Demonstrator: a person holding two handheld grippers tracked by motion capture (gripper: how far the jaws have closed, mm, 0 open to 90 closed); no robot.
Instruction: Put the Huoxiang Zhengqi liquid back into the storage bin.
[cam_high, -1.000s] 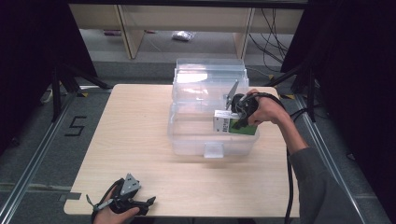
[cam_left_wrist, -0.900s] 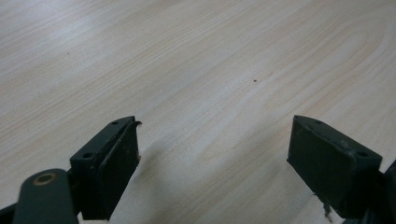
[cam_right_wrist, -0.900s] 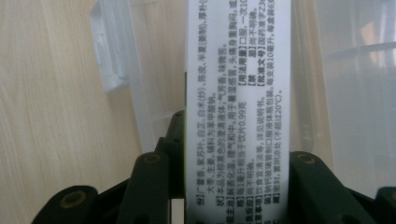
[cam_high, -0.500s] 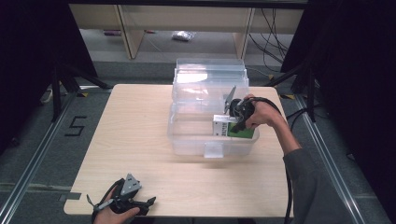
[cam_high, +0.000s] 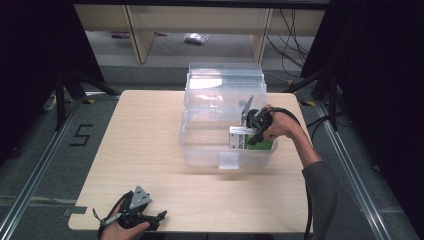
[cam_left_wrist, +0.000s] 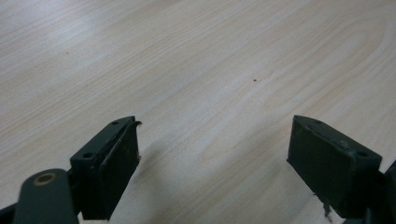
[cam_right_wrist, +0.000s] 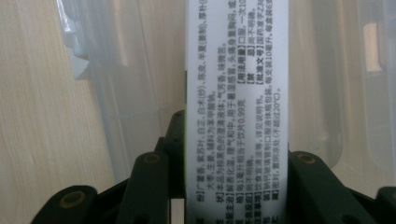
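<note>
Change: over the last second the right gripper (cam_high: 248, 136) and the white-and-green printed cardboard box (cam_high: 240, 138) it carries have shifted slightly toward the near wall of the bin; the left gripper (cam_high: 150, 218) has stayed where it was.

Box: it sits inside the clear plastic storage bin (cam_high: 200, 145), at the bin's right front part, low between the walls. In the right gripper view its white face with black printed text (cam_right_wrist: 237, 107) runs up the middle of the frame.

Right gripper: its jaws are clamped on the box, one black jaw pressed against each long side. The person's right hand (cam_high: 277, 125) holds it over the bin's right edge.

Bin: it stands on the light wooden table (cam_high: 140, 130), right of centre, lid open toward the far side.

Left gripper: held by the left hand (cam_high: 120, 231) at the near left edge of the table, well apart from the bin. Its jaws stand wide apart with bare tabletop (cam_left_wrist: 210, 70) between them.
</note>
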